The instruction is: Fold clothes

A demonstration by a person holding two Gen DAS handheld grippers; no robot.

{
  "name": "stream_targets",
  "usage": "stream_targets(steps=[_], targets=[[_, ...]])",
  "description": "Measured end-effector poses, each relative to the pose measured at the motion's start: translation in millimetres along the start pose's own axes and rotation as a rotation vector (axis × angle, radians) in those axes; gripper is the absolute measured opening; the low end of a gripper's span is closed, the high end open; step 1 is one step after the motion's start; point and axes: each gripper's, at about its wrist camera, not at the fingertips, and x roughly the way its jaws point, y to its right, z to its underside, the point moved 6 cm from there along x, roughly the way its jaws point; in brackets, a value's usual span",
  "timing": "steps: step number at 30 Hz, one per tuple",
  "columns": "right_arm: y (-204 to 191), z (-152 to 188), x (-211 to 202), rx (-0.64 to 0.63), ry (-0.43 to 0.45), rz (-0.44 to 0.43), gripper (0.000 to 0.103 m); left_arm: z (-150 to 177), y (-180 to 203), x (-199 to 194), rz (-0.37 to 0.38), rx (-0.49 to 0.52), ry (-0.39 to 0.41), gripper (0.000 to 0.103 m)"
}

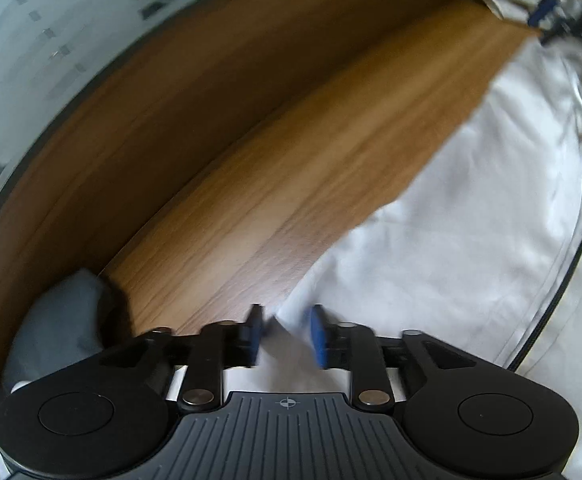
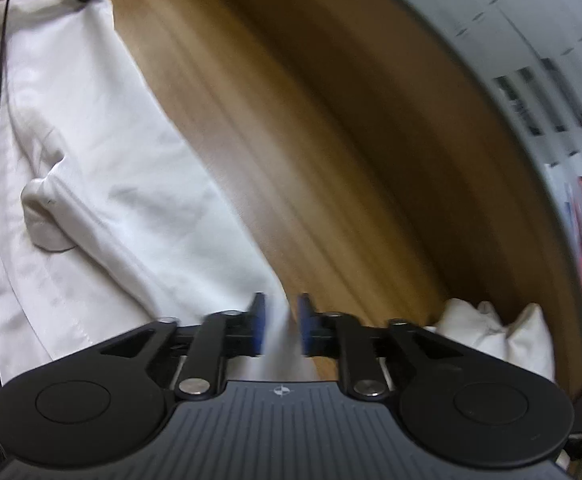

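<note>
Both claws, left (image 1: 287,336) and right (image 2: 281,330), stand part-open with white cloth (image 1: 471,208) slack between their pads, apparently released, spread along the bench (image 1: 251,184) edge; risk: loose corners slide back and spoil the fold.

Both views are smeared by motion blur. The white garment (image 1: 471,216) runs off the right and bottom edges of the left wrist view, and its corner between the blue pads (image 1: 318,336) is a blur. A grey cloth (image 1: 57,324) is partly hidden behind the left gripper (image 1: 287,336). Markings on the floor (image 2: 539,92) are illegible.
</note>
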Motion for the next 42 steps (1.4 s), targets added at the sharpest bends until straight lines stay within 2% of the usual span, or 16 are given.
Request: stream_targets(steps=[5, 7, 12, 16, 21, 31, 42], targets=[[8, 0, -31, 0.097, 0.037, 0.0, 0.032, 22, -21, -29, 0.001, -0.092, -0.002, 0.041], [-3, 7, -56, 0.134, 0.049, -0.011, 0.032, 34, -22, -42, 0.014, -0.13, 0.001, 0.042], [-28, 24, -96, 0.181, 0.064, -0.043, 0.035, 59, -4, -78, 0.053, -0.182, 0.023, 0.046], [-55, 47, -120, 0.186, 0.079, -0.084, 0.035, 76, 19, -99, 0.068, -0.178, 0.044, 0.046], [-91, 80, -147, 0.186, 0.086, -0.135, 0.039, 93, 60, -122, 0.08, -0.178, 0.059, 0.047], [-152, 150, -190, 0.166, 0.173, -0.204, 0.039, 116, 157, -172, 0.066, -0.273, 0.109, 0.049], [-221, 229, -221, -0.018, 0.262, -0.259, 0.039, 122, 277, -213, 0.046, -0.325, 0.127, 0.052]])
